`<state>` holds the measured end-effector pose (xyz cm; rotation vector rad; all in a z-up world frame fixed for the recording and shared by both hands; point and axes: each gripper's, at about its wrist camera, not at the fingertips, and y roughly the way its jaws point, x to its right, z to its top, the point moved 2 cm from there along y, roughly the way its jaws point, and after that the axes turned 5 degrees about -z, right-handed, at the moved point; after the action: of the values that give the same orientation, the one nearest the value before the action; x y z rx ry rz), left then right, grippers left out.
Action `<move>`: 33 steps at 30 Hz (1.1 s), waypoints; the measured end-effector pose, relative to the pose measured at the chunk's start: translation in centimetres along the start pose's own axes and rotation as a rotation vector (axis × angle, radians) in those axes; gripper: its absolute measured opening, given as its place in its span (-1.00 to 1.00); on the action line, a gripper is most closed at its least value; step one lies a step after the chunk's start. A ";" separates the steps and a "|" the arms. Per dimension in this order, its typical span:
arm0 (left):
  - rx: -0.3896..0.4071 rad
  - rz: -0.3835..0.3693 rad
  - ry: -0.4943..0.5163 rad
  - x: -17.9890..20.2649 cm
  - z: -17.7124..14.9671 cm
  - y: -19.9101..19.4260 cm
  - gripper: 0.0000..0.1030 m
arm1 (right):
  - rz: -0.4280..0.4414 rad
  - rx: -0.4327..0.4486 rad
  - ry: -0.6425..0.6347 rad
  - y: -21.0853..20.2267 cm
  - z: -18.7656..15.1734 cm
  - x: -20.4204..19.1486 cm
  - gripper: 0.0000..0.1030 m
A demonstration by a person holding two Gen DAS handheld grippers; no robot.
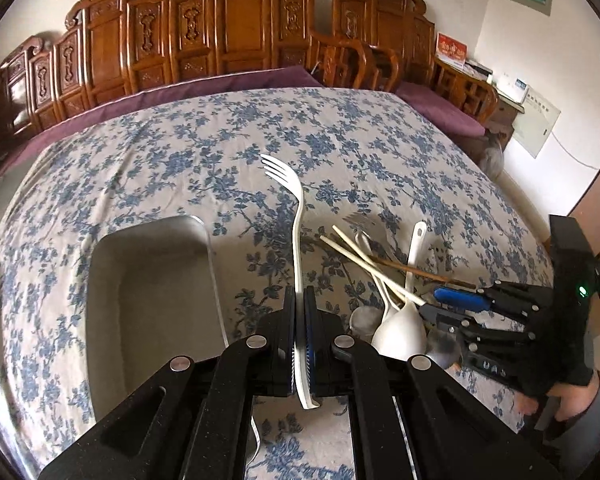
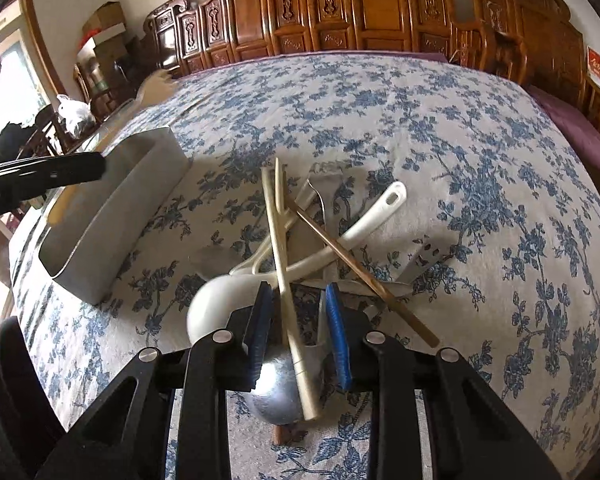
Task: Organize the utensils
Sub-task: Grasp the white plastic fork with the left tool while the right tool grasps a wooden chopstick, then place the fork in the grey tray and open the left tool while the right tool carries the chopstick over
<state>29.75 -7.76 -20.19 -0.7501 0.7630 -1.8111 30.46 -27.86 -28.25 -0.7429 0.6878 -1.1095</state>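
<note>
My left gripper (image 1: 299, 300) is shut on a white plastic fork (image 1: 294, 208), held by its handle with the tines pointing away, just right of a metal tray (image 1: 112, 280). My right gripper (image 2: 298, 300) is open and straddles a pile of utensils: cream chopsticks (image 2: 284, 280), a brown chopstick (image 2: 360, 272), a white ladle (image 2: 216, 304), a white spoon (image 2: 364, 224) and a metal spoon bowl (image 2: 276, 392). The cream chopsticks lie between its jaws, not gripped. The right gripper (image 1: 432, 304) also shows in the left wrist view, at the pile (image 1: 396, 280). The tray (image 2: 108, 240) sits left of the pile.
The table is covered by a blue floral cloth (image 1: 340, 140). Carved wooden benches (image 1: 228, 36) with purple cushions (image 1: 436, 108) stand behind it. A metal spatula (image 2: 424, 260) lies at the pile's right side. Boxes and bags (image 2: 96, 52) sit at the far left.
</note>
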 end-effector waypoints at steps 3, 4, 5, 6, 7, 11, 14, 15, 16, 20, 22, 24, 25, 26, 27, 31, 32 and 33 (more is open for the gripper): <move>-0.005 -0.004 -0.005 -0.2 -0.7 -0.3 -0.93 | -0.002 -0.016 0.024 0.3 -0.1 0.5 -0.51; -0.007 -0.002 -0.006 -0.2 -1.0 -0.4 -0.93 | 0.005 -0.015 0.025 0.2 -0.1 0.4 -0.58; -0.008 -0.002 -0.007 -0.3 -1.2 -0.4 -0.93 | 0.010 -0.012 0.023 0.1 -0.1 0.3 -0.61; -0.010 -0.003 -0.010 -0.3 -1.4 -0.4 -0.93 | 0.011 -0.010 0.019 0.1 0.0 0.3 -0.66; -0.012 -0.005 -0.013 -0.3 -1.6 -0.4 -0.94 | 0.015 -0.008 0.013 0.1 0.0 0.2 -0.73; -0.018 -0.003 -0.010 -0.1 -2.2 -0.6 -0.94 | 0.028 -0.009 -0.004 0.0 -0.1 -0.1 -0.88; -0.015 -0.004 -0.009 -0.1 -2.3 -0.9 -0.93 | 0.031 -0.010 -0.021 -0.2 -0.2 -0.5 -0.89; -0.012 -0.003 -0.010 -0.1 -2.3 -1.1 -0.93 | 0.032 -0.012 -0.023 -0.3 -0.3 -0.6 -0.89; -0.009 -0.001 -0.010 -0.1 -2.3 -1.3 -0.93 | 0.031 -0.012 -0.024 -0.4 -0.3 -0.6 -0.89; 0.002 0.013 -0.013 -0.6 -2.4 -1.9 -0.93 | 0.032 0.027 -0.016 -1.8 -0.2 -0.9 -0.89; 0.002 0.020 -0.017 -1.1 -2.5 -2.2 -0.93 | 0.031 0.048 -0.012 -2.5 0.0 -1.0 -0.89; 0.003 0.031 -0.021 -1.7 -2.6 -2.6 -0.94 | 0.033 0.065 -0.016 -3.3 0.1 -1.4 -0.89; 0.002 0.036 -0.024 -2.1 -2.6 -2.7 -0.93 | 0.034 0.070 -0.018 -3.6 0.2 -1.7 -0.89; 0.001 0.041 -0.026 -2.5 -2.7 -2.9 -0.93 | 0.035 0.078 -0.024 -4.0 0.4 -2.0 -0.89; -0.002 0.046 -0.030 -2.9 -2.8 -3.0 -0.93 | 0.036 0.086 -0.030 -4.3 0.5 -2.4 -0.89; -0.018 0.070 -0.042 -4.7 -3.0 -3.2 -0.93 | 0.041 0.105 -0.061 -5.3 1.3 -4.2 -0.89; -0.020 0.076 -0.047 -5.2 -3.1 -3.2 -0.93 | 0.041 0.108 -0.070 -5.4 1.6 -4.7 -0.89; -0.024 0.080 -0.051 -5.5 -3.1 -3.2 -0.93 | 0.041 0.110 -0.074 -5.6 1.7 -5.0 -0.89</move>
<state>27.32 -1.10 -20.43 -0.7681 0.7712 -1.7080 27.40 -24.24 -22.19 -0.6699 0.5726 -1.0684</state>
